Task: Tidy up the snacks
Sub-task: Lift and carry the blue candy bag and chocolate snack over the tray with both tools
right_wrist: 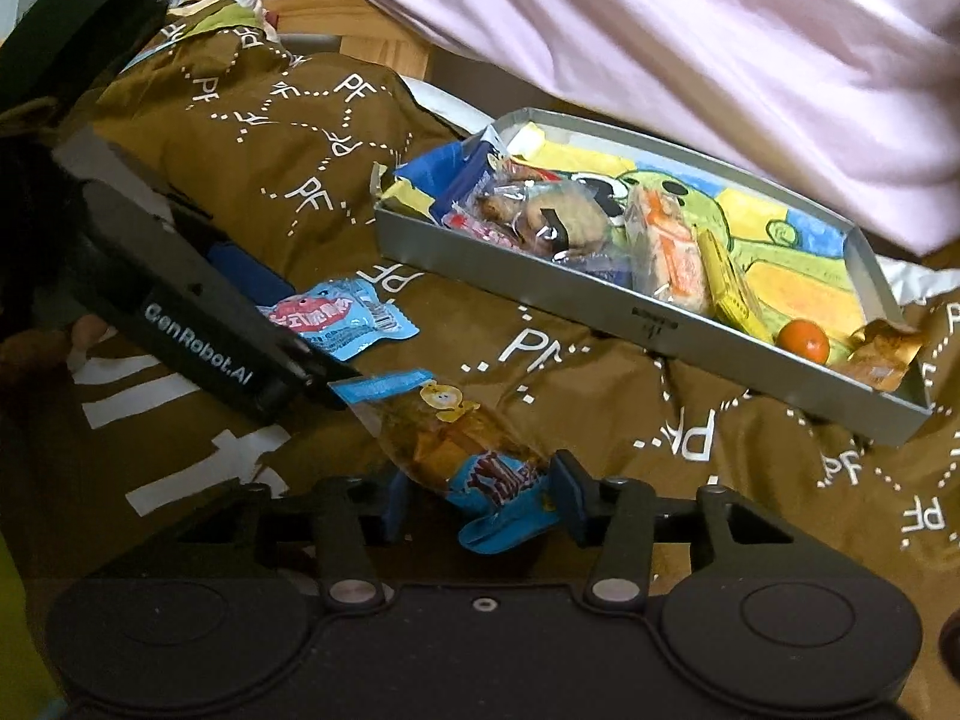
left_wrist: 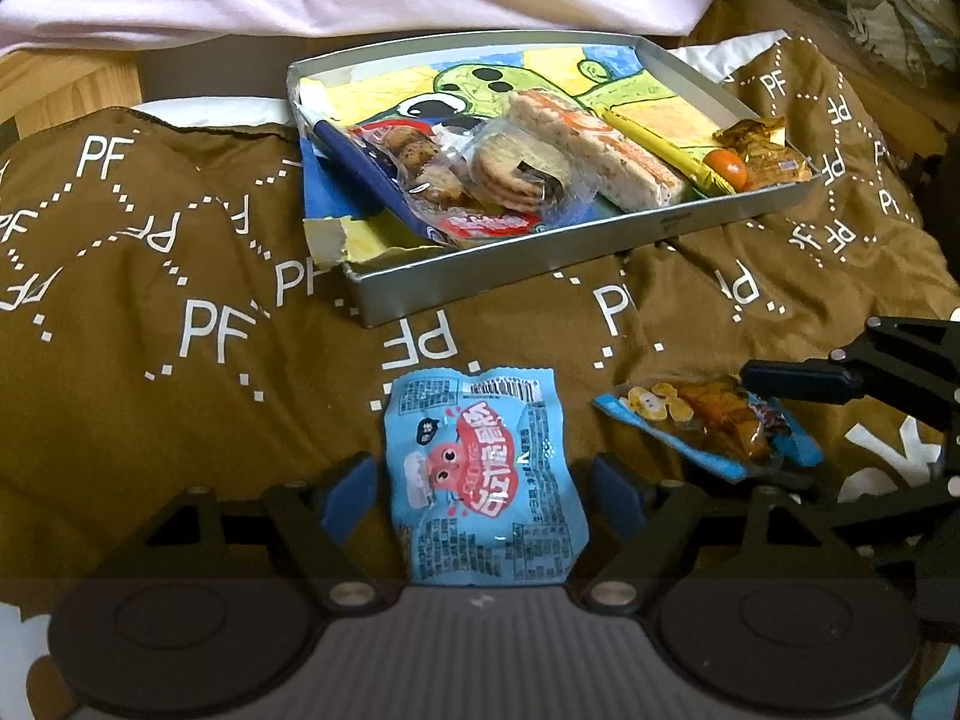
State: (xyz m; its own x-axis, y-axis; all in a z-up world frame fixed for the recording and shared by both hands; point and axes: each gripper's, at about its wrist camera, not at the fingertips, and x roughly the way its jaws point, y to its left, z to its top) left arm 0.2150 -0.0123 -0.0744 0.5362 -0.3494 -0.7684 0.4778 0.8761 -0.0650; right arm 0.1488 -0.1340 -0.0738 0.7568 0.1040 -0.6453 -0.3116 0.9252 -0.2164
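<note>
Since both packets lying on the bed before the tray (left_wrist: 708, 222) are light, crinkly and slippery, the blue packet (left_wrist: 486, 480) between the spread left claw (left_wrist: 485, 495) is best pinched mid-body, while the orange packet (right_wrist: 456, 450) sits within the unclenched right claw (right_wrist: 480, 507).

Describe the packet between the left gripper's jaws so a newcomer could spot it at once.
On the brown blanket, in front of the grey tray, lie two loose packets. It is the light blue packet printed with a red cartoon creature; its neighbour, the clear orange-filled packet, shows its contents.

"pf" on brown blanket (left_wrist: 150, 252), "genrobot.ai" on left gripper (right_wrist: 198, 345)
</note>
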